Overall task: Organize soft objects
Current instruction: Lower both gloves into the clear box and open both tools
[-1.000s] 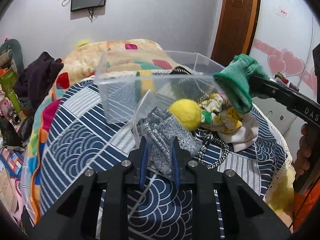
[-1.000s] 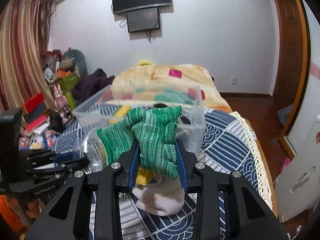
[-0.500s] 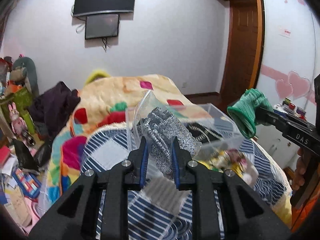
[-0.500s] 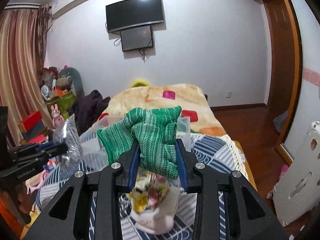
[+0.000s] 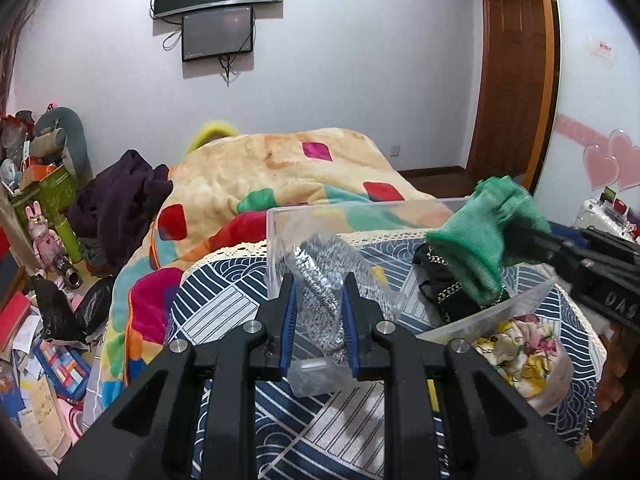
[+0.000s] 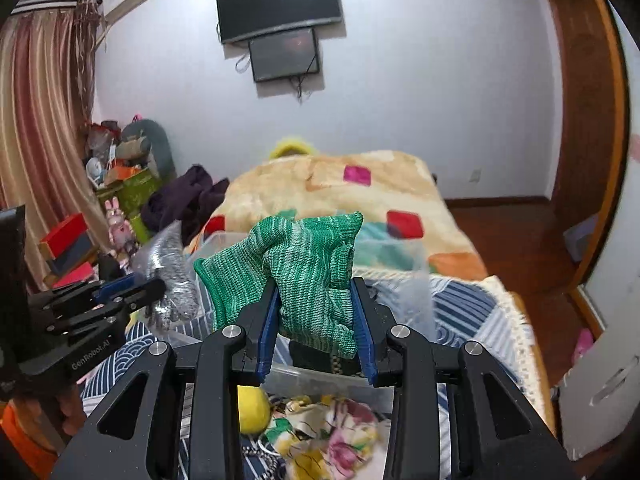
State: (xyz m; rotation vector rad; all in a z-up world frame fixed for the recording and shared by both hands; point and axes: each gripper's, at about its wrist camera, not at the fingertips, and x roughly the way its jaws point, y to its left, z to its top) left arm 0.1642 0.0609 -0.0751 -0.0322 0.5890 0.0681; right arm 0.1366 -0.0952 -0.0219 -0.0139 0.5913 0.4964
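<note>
My left gripper (image 5: pixel 319 288) is shut on a clear plastic bag holding grey knit gloves (image 5: pixel 326 284), held in the air over the near left corner of a clear plastic bin (image 5: pixel 360 212) on the bed. It also shows in the right wrist view (image 6: pixel 170 276). My right gripper (image 6: pixel 316 292) is shut on a green knit glove (image 6: pixel 308 268), held above the bin; in the left wrist view the glove (image 5: pixel 480 236) hangs over the bin's right side. A black patterned item (image 5: pixel 444 284) lies inside the bin.
A floral cloth (image 6: pixel 332 428) and a yellow ball (image 6: pixel 252 408) lie on the blue patterned bedspread (image 5: pixel 224 304) in front of the bin. A colourful blanket (image 5: pixel 288 176) covers the bed's far end. Clutter and boxes (image 5: pixel 36 300) fill the floor at left.
Both grippers have risen with their loads. The bagged grey gloves have come up off the bedspread and now hang by the bin's corner. The green glove now hangs over the bin.
</note>
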